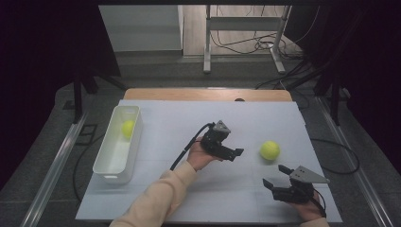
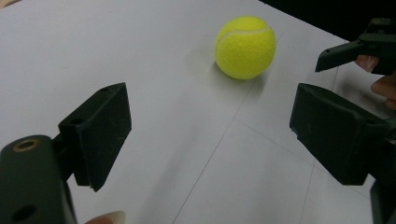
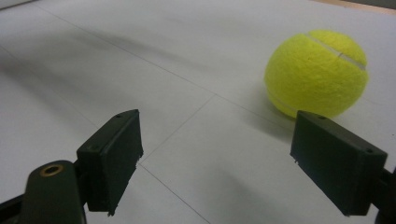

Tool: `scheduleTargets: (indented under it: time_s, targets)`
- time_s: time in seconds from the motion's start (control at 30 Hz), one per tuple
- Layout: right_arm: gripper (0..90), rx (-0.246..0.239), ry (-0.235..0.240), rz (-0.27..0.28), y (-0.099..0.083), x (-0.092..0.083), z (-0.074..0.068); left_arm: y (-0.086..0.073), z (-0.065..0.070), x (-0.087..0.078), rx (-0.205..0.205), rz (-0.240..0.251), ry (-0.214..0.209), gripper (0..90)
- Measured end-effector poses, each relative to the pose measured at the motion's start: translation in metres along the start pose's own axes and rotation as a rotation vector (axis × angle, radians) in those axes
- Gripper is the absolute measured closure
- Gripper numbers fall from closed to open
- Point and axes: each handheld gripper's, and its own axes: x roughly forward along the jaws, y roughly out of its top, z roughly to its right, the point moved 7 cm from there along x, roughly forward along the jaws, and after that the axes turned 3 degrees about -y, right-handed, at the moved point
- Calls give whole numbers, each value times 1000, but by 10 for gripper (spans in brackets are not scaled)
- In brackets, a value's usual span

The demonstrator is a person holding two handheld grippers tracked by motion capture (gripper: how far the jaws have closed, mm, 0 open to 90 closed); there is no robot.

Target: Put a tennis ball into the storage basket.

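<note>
currently the left gripper (image 1: pixel 238 153) sits near the middle of the white table (image 1: pixel 189 118), tilted over and pointed right toward a loose tennis ball (image 1: pixel 270 150). its jaws stand well apart with nothing between them; in the left gripper view the ball (image 2: pixel 245 46) lies ahead and slightly right of the gap, still apart from both pads. the opening looks wide enough to take the ball, which would explain holding the jaws spread while closing in from the side.

right gripper (image 1: pixel 275 176) rests low at the near right of the table, aimed up and left at the same ball. jaws open and empty as well; in the right gripper view the ball (image 3: pixel 316 72) sits just past the right-hand jaw, off line from the gap. likely parked there as a stop, or merely waiting, i cannot tell which.

white bin (image 1: pixel 105 165) stands along the left side of the table, long axis running near to far. a second ball (image 1: pixel 128 128) lies inside it toward the far end. judgement: the loose ball is meant to join it, and the left side hand is the natural carrier since the bin is on its side.

ball is round on a smooth sheet, so a glancing touch from one pad could roll it away to the right.
</note>
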Motion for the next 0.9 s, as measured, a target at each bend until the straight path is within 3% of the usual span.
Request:
scheduleTargets:
  time_s: [0.9]
  targets:
    - [168,2,2,2,0,0,0,7,8,41,25,-24,-29,134]
